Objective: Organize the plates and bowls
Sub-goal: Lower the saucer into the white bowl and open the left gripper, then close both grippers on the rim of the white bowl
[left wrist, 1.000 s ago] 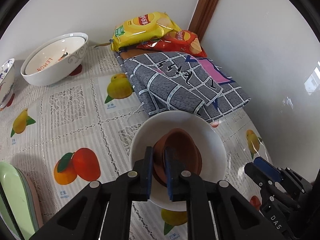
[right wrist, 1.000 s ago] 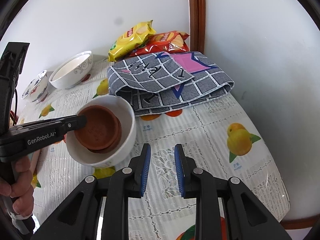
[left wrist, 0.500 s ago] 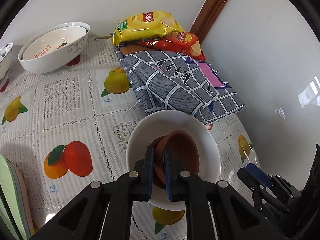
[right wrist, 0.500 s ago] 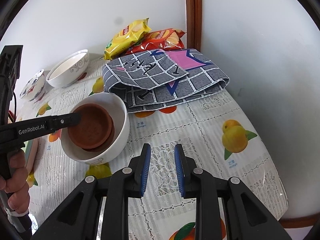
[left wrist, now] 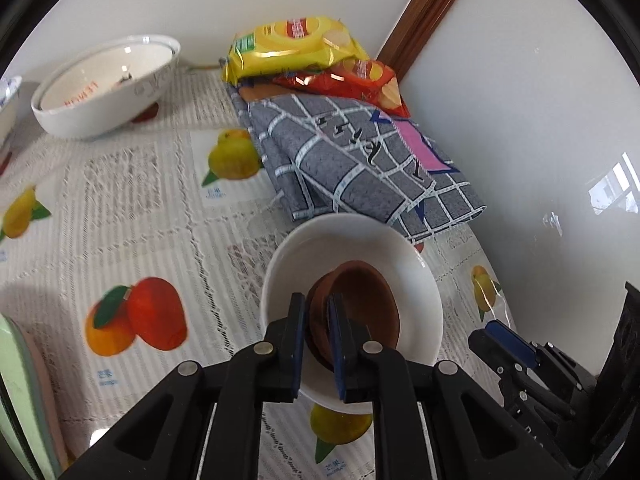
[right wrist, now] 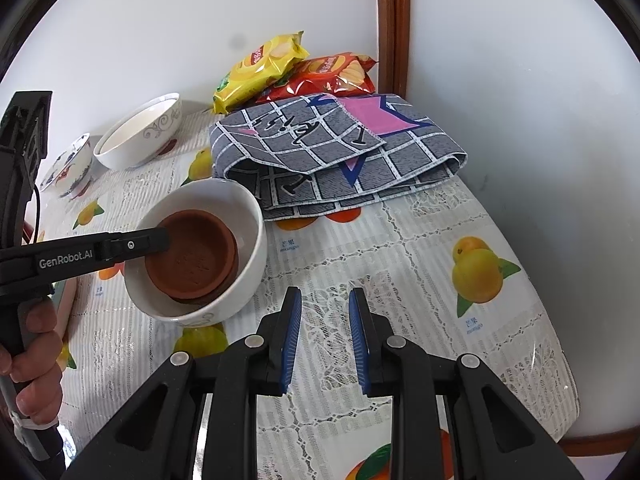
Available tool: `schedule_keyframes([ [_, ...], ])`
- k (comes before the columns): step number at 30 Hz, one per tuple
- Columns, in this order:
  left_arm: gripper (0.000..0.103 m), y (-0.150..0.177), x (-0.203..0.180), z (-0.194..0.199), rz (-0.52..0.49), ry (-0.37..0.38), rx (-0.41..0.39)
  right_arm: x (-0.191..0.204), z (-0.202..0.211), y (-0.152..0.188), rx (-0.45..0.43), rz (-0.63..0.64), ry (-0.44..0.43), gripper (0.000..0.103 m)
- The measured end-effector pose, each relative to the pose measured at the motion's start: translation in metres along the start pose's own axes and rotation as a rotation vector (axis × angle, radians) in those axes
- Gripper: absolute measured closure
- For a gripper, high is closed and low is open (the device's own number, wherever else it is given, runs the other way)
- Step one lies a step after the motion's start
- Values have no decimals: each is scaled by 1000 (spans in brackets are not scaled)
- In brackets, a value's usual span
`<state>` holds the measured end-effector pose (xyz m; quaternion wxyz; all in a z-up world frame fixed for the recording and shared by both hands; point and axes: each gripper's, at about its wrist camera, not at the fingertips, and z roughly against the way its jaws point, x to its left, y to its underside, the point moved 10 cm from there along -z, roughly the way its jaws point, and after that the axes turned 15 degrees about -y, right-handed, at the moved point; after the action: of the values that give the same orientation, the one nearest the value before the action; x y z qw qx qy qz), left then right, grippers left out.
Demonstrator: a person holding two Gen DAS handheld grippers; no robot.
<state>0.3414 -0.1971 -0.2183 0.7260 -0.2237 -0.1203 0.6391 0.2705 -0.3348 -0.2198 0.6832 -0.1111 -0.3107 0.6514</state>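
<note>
My left tool [left wrist: 316, 320] is pinched shut on the rim of a brown bowl [right wrist: 188, 254] nested in a white bowl [right wrist: 248, 256], its near fingertip hiding the rim's edge. My right tool [right wrist: 320, 320] hangs half open and empty over bare counter [right wrist: 420, 280], just right of the bowls; the folded cloth [right wrist: 340, 160] lies ahead.

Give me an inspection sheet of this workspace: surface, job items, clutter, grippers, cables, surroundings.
Surface: table under a lace cloth with fruit prints.
Job's things: brown bowls nested inside the white bowl; large white bowl near the wall; patterned small bowl beside it; green plates at the near left edge.
Clutter: folded grey cloth; yellow chip bag; red chip bag.
Grippers: left gripper shut on the brown bowls' rim; right gripper open, holding nothing.
Cables: thin black cord by the left handle.
Surroundings: white walls, wooden corner trim.
</note>
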Motion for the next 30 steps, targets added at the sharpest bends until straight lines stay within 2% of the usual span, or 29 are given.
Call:
schedule_keyframes([
  [5,80,-8,8,18,-6,-31,-48,9,-1,-13,-18,1,-25,79],
  [15,80,-2,29,-1,-11,-137,26,31,-33,-22,38,2,-119,79],
  [18,79,3,29,-11,-38,-183,45,29,-47,-19,83,9,-90,82],
  [21,76,5,28,-17,-48,-187,57,28,-55,-18,97,-10,-100,82],
  [30,74,6,25,-36,-76,-223,101,25,-72,-17,169,-25,-45,82],
])
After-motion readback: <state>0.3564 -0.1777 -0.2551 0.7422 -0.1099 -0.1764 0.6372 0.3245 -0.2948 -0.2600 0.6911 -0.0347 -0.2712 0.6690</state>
